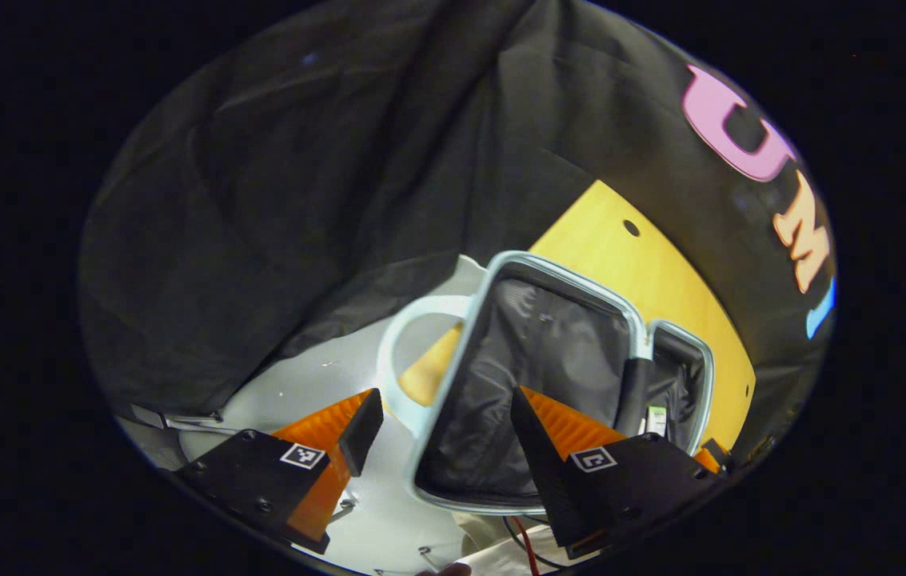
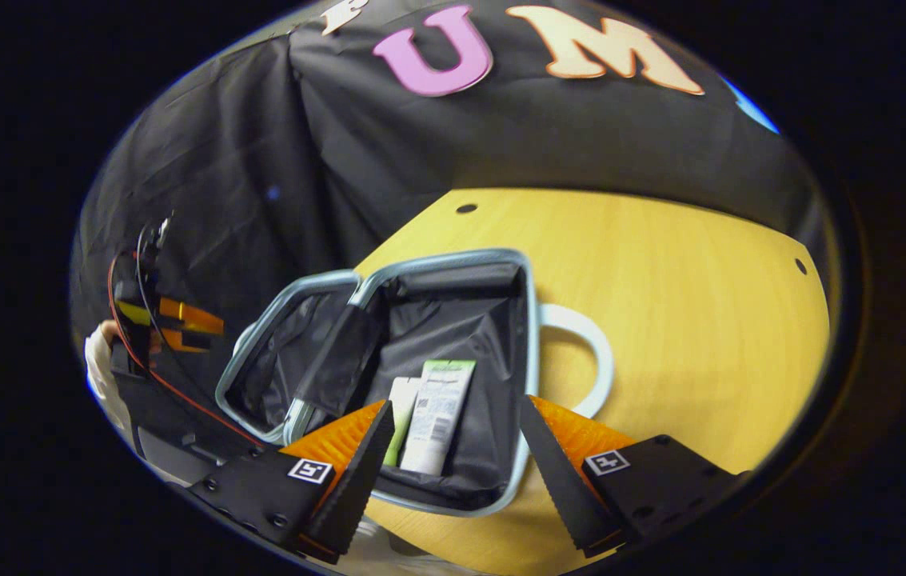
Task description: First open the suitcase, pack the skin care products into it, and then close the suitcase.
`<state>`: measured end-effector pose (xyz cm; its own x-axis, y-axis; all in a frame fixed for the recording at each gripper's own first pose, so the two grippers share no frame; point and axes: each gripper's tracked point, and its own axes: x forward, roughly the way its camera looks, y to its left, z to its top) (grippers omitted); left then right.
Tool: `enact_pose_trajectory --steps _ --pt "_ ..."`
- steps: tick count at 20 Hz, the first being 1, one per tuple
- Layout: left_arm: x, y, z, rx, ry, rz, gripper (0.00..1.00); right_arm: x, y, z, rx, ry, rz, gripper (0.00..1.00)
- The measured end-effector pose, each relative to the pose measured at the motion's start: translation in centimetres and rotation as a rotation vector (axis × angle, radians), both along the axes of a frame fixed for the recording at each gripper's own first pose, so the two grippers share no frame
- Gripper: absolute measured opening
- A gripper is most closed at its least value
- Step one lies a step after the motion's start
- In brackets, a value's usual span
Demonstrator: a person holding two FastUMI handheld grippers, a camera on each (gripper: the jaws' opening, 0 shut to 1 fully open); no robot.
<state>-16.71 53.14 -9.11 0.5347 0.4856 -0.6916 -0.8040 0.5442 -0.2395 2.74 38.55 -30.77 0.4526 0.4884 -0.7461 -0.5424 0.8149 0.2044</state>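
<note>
Black cloth walls enclose the booth, and a yellow wooden table (image 2: 660, 304) with small round holes near its edges serves as the work surface. On it lies the suitcase (image 2: 453, 276), open, with a pale blue-grey rim, dark fabric lining and a white handle (image 2: 592, 360) projecting from its right side in the right gripper view. Its two halves lie side by side: the larger half (image 2: 460, 336) on the right, the smaller half (image 2: 277, 368) to its left. Two skin care tubes rest inside the larger half at its near end, side by side and touching: a white tube with a green end (image 2: 438, 416) and, just left of it, a slimmer white tube (image 2: 400, 416). The right gripper (image 2: 453, 448) hangs above the near edge of that half, jaws wide apart and holding nothing. Farther left in the same view, the left gripper (image 2: 169, 320) is seen with a red cable, held by a hand in a white sleeve (image 2: 101, 368). In the left gripper view, the left gripper (image 1: 445, 436) stands with jaws wide apart and empty, its fingers straddling the suitcase rim beside the handle (image 1: 405, 352).
</note>
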Motion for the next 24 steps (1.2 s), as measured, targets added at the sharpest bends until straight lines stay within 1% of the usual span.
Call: enact_pose_trajectory --steps 3,5,7,9,12,14,15,16,19,21,22,24 --pt "-0.6 3.1 -2.1 -0.016 -0.010 0.043 0.95 2.2 -3.3 0.6 -0.014 -0.037 -0.093 0.98" --pt "-0.3 4.0 -3.4 -0.060 -0.030 0.044 0.95 3.7 -5.4 0.9 -0.038 -0.067 -0.139 0.98" --pt "0.2 4.9 -4.3 -0.074 -0.052 0.034 0.95 4.9 -7.6 1.2 -0.069 -0.105 -0.178 0.98" --pt "0.8 5.6 -5.1 -0.086 -0.065 0.032 0.94 5.2 -9.1 1.4 -0.095 -0.121 -0.203 0.98" --pt "1.8 6.0 -6.2 -0.139 -0.108 0.032 0.92 5.2 -10.7 2.0 -0.126 -0.139 -0.222 0.98" --pt "2.3 6.1 -6.9 -0.182 -0.133 0.041 0.78 5.3 -11.5 2.4 -0.144 -0.153 -0.227 0.98" --pt "2.5 6.3 -7.1 -0.197 -0.153 0.045 0.74 5.1 -11.6 2.6 -0.149 -0.155 -0.226 0.98" --pt "2.7 6.4 -7.4 -0.215 -0.171 0.048 0.67 5.1 -11.8 2.7 -0.156 -0.158 -0.224 0.98" --pt "2.7 6.5 -8.3 -0.269 -0.206 0.073 0.27 5.0 -12.3 2.7 -0.173 -0.164 -0.229 0.98" --pt "2.7 5.8 -7.3 -0.309 -0.252 0.065 0.13 5.0 -12.3 2.8 -0.173 -0.170 -0.231 0.98" --pt "2.8 5.5 -6.7 -0.307 -0.266 0.052 0.10 4.8 -12.3 2.6 -0.175 -0.167 -0.229 0.98" --pt "2.6 5.1 -5.9 -0.276 -0.249 0.029 0.07 4.7 -12.2 2.3 -0.178 -0.159 -0.226 0.98"
